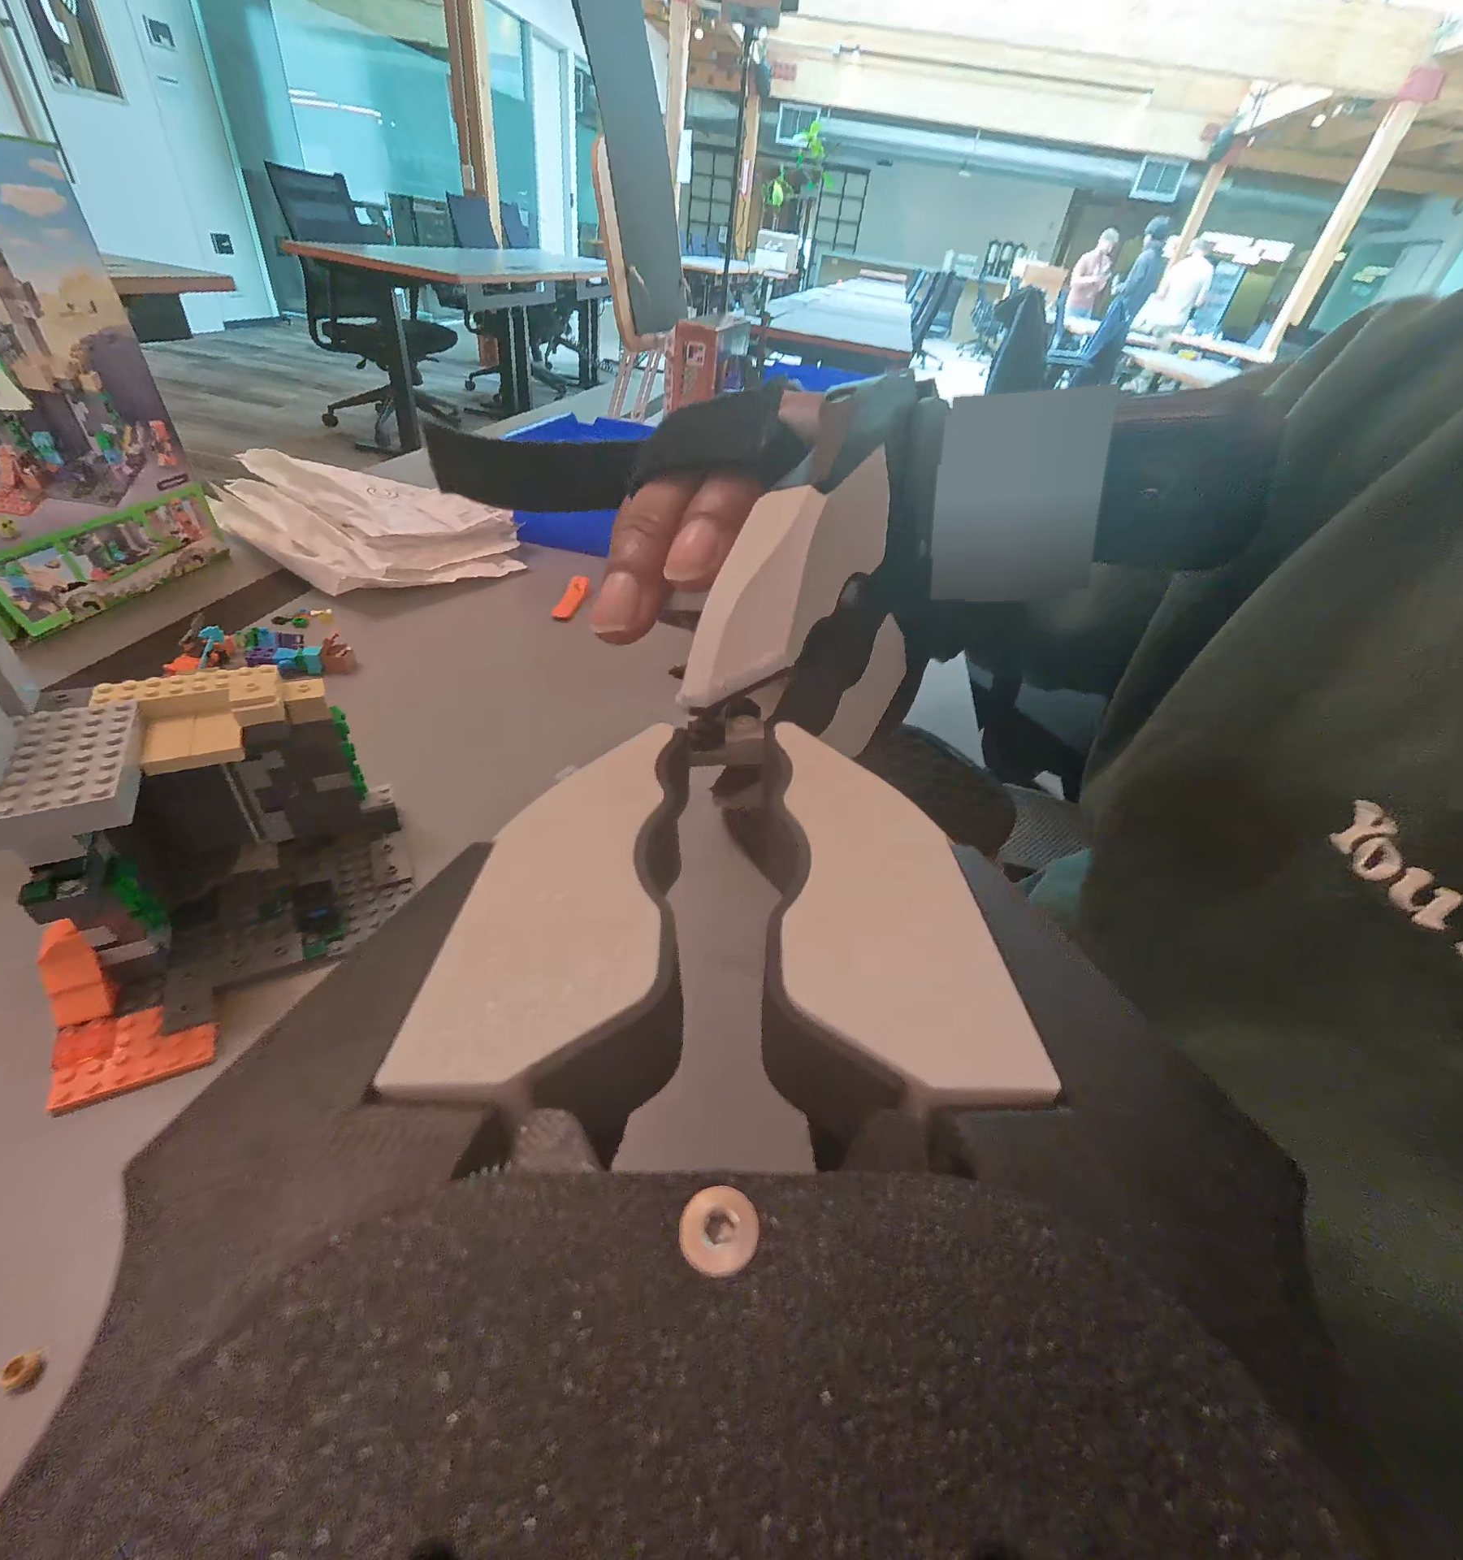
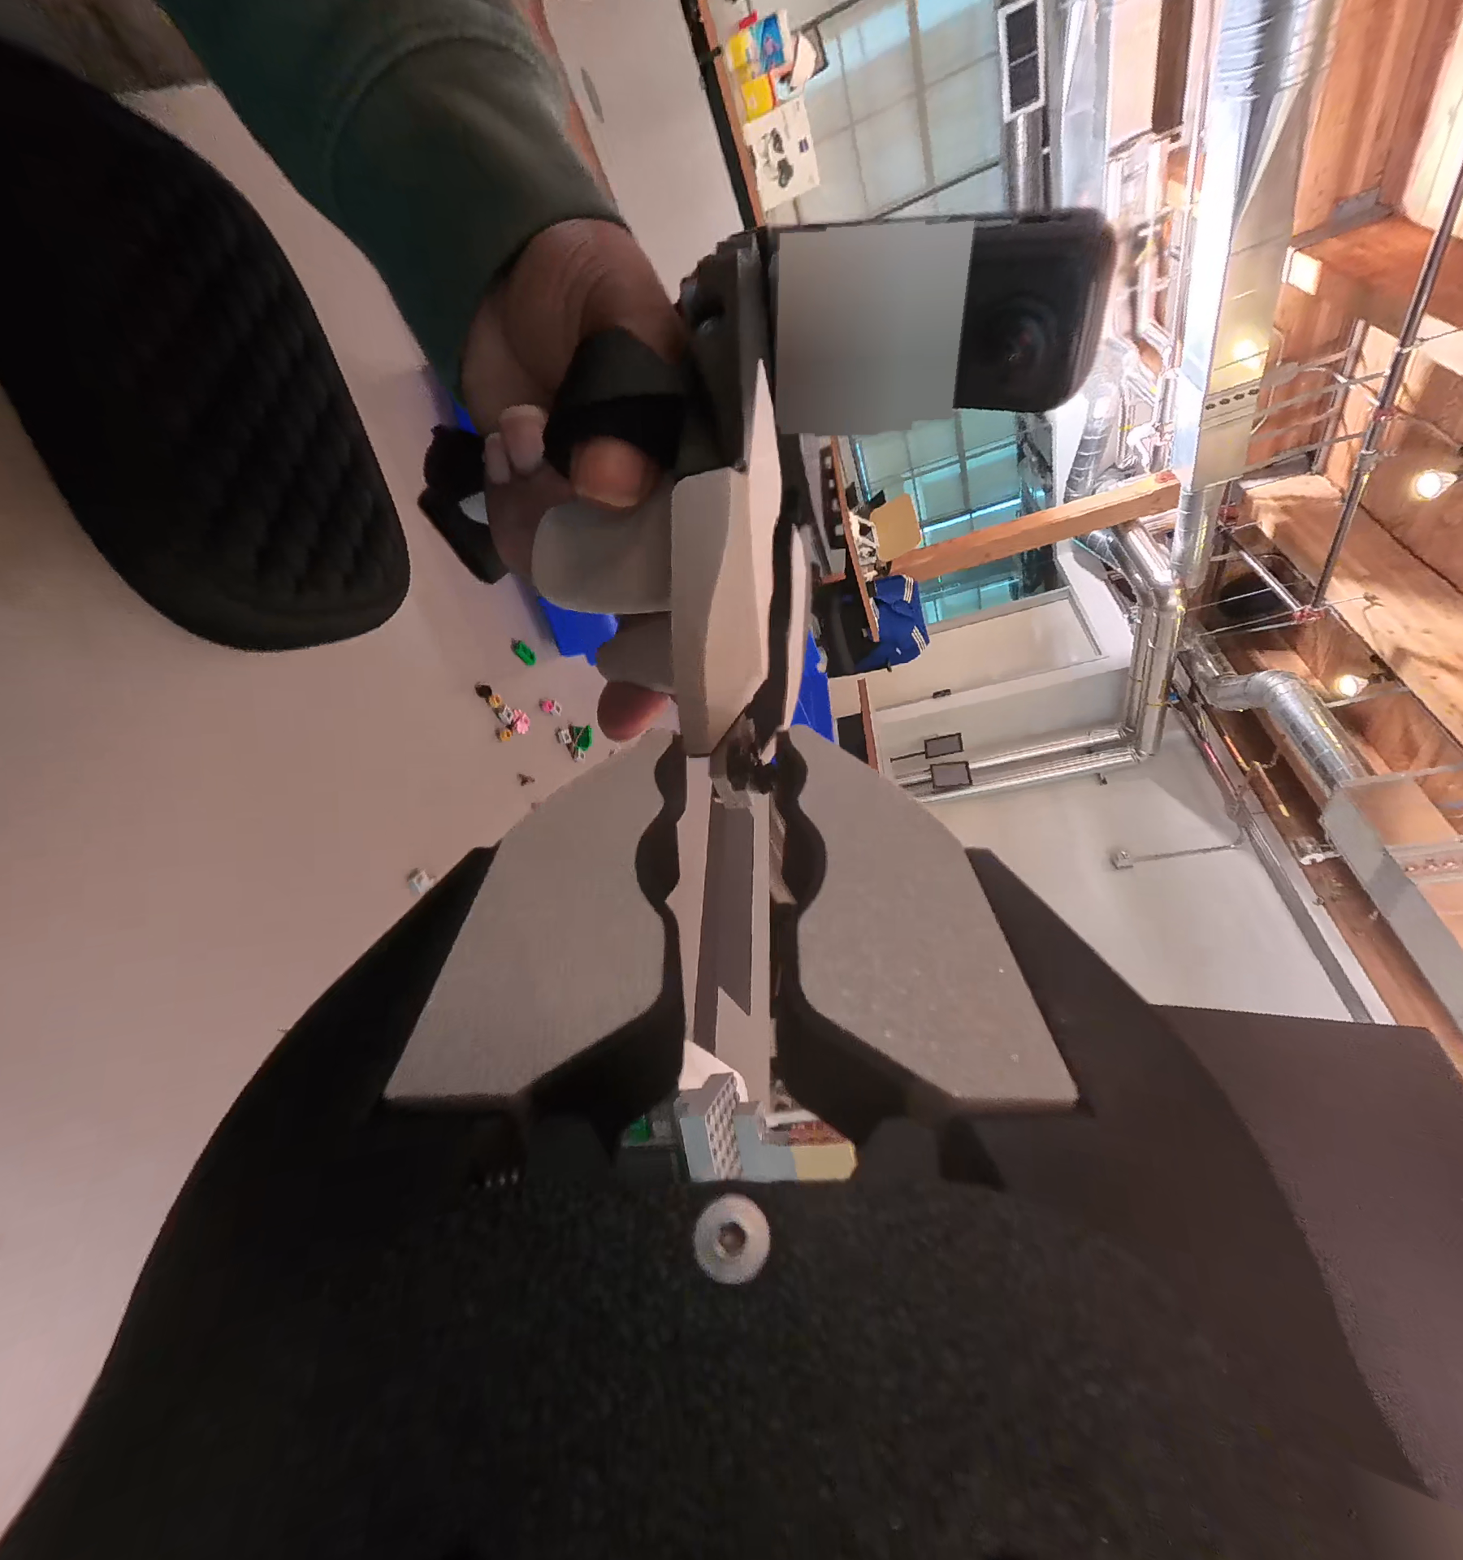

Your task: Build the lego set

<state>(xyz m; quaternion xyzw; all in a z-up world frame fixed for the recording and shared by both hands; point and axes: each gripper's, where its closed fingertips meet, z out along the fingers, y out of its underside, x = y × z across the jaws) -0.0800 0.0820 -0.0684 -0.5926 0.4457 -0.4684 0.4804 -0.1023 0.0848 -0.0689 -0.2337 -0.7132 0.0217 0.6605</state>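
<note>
Grey small lego piece (image 1: 732,743) pinched at frame centre between left claw (image 1: 723,743) and right claw (image 1: 715,688), both gripping it tip to tip, raised for joining; part-built lego model (image 1: 196,844) waiting lower left on table (image 1: 491,701).

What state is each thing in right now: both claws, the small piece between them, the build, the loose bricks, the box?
Left claw: shut on small grey piece.
Right claw: shut on the same piece.
Small grey piece: held in the air, gripped from both sides.
Lego build: partly assembled, standing on table.
Loose bricks: scattered, untouched.
Lego box: upright.
Paper bags: lying flat, stacked.
</note>
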